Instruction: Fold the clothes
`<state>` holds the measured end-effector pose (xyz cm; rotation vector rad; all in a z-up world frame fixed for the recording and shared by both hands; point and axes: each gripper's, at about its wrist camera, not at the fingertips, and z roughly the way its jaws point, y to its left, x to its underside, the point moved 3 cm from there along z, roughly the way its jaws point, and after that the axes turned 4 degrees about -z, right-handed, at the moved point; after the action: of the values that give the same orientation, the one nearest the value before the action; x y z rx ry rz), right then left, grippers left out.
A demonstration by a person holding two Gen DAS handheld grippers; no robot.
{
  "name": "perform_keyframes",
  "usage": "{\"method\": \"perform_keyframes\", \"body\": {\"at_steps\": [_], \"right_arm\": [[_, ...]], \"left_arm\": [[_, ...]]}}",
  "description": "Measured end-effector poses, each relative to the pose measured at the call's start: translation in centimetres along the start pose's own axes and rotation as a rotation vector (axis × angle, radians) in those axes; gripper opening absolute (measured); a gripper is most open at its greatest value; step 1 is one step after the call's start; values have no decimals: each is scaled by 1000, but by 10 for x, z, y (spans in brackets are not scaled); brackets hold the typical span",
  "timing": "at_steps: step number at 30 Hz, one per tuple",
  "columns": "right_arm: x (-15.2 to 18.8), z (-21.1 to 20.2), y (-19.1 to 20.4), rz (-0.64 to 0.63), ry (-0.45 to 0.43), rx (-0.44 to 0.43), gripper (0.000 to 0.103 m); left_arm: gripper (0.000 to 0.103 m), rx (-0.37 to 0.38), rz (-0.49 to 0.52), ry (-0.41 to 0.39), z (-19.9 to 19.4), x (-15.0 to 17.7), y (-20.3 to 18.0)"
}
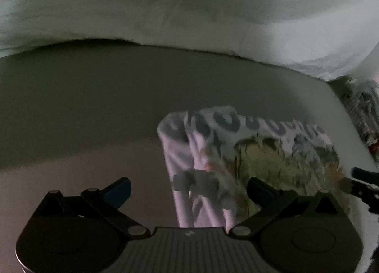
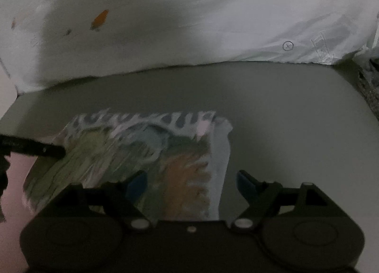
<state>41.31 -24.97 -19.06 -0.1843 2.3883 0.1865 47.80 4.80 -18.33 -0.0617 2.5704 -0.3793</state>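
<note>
Jaws spread on both grippers, folded garment edge between, grey surface beyond

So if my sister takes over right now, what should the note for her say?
Left gripper: open, holding nothing, over the near left edge of the shirt.
Right gripper: open, holding nothing, over the shirt's near right edge.
The printed shirt lies on the grey surface, already folded into a small block. A white sheet with a carrot print is bunched behind it.
Done: the shirt looks folded.
Left: probably one more fold or setting it aside. A patterned cloth at the far right may be next.
</note>
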Motion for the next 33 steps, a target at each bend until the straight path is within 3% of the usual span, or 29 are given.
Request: {"method": "perform_keyframes", "body": {"at_steps": [5, 7, 11, 16, 20, 21, 22, 24, 25, 27, 33], "right_arm": [[-15, 33, -27, 109, 3, -46, 83], [-17, 45, -34, 121, 18, -54, 83], [-21, 63, -41, 146, 34, -70, 85], [-26, 74, -33, 100, 24, -84, 87], [-32, 77, -17, 55, 10, -127, 58], [-32, 77, -9, 12, 8, -127, 51], [-32, 76, 0, -36, 7, -124, 38], [-31, 72, 16, -140, -4, -92, 27], [-31, 69, 21, -165, -10, -70, 16], [-31, 58, 26, -171, -38, -57, 13], [-26, -11, 54, -296, -198, 40, 11]], "left_arm": [[103, 95, 8, 25, 25, -18, 0], [103, 107, 58, 12, 29, -23, -5], [103, 94, 143, -2, 36, -24, -13], [102, 73, 127, -47, 37, -18, -20], [97, 122, 110, -43, 36, -19, -22], [88, 116, 101, -58, 34, -18, -21], [71, 106, 91, -76, 31, -17, -19], [45, 80, 56, -103, 26, -15, -16], [31, 80, 25, -107, 23, -14, -14], [19, 91, -25, -115, 13, -15, -11], [14, 86, 33, -223, -40, -4, -38]]}}
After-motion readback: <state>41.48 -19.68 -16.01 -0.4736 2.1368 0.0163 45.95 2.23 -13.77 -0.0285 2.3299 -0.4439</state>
